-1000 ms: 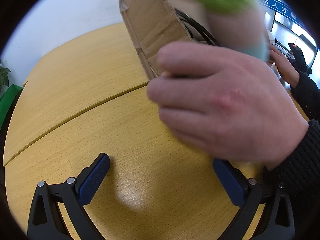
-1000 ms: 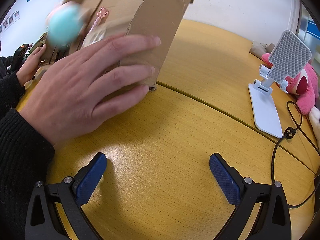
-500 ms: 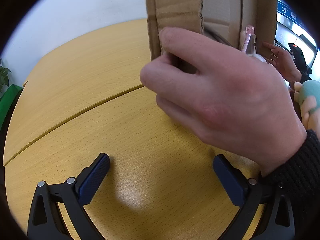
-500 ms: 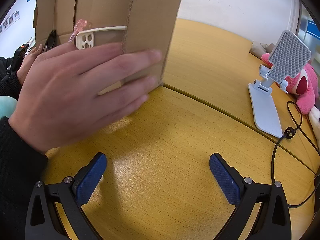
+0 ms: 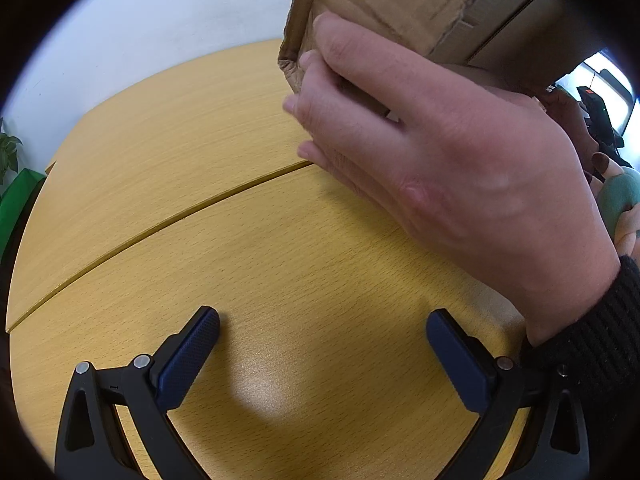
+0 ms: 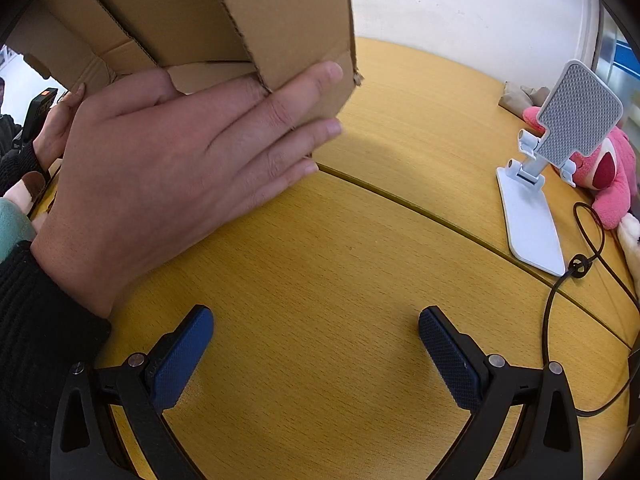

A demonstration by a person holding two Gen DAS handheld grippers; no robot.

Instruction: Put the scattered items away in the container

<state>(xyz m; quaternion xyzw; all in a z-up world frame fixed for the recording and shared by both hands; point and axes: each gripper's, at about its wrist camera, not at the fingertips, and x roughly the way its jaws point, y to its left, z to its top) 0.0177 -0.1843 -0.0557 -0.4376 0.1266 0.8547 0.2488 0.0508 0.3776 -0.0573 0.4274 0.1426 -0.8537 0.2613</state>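
Observation:
A brown cardboard box point(image 5: 400, 4) is held up and tipped over the wooden table by a person's bare hand point(image 5: 460, 160); the same box point(image 6: 248, 20) and hand point(image 6: 172, 168) show in the right wrist view, with the box's opening turned toward the camera. My left gripper point(image 5: 322, 356) is open and empty, low over the bare tabletop in front of the box. My right gripper point(image 6: 316, 354) is open and empty, also low over the table. A teal and pink soft toy point(image 5: 620, 204) lies at the right edge, partly hidden by the hand.
A white phone stand point(image 6: 548, 160) stands at the right, with a pink plush toy point(image 6: 604, 172) behind it and a black cable point(image 6: 576, 280) beside it. Another person's hand with a black device point(image 6: 40, 120) is at the far left. A table seam point(image 5: 160, 220) crosses the top.
The hand has tilted the box further over and lifted it. The phone case and pink item seen inside it before no longer show. Both grippers have stayed still.

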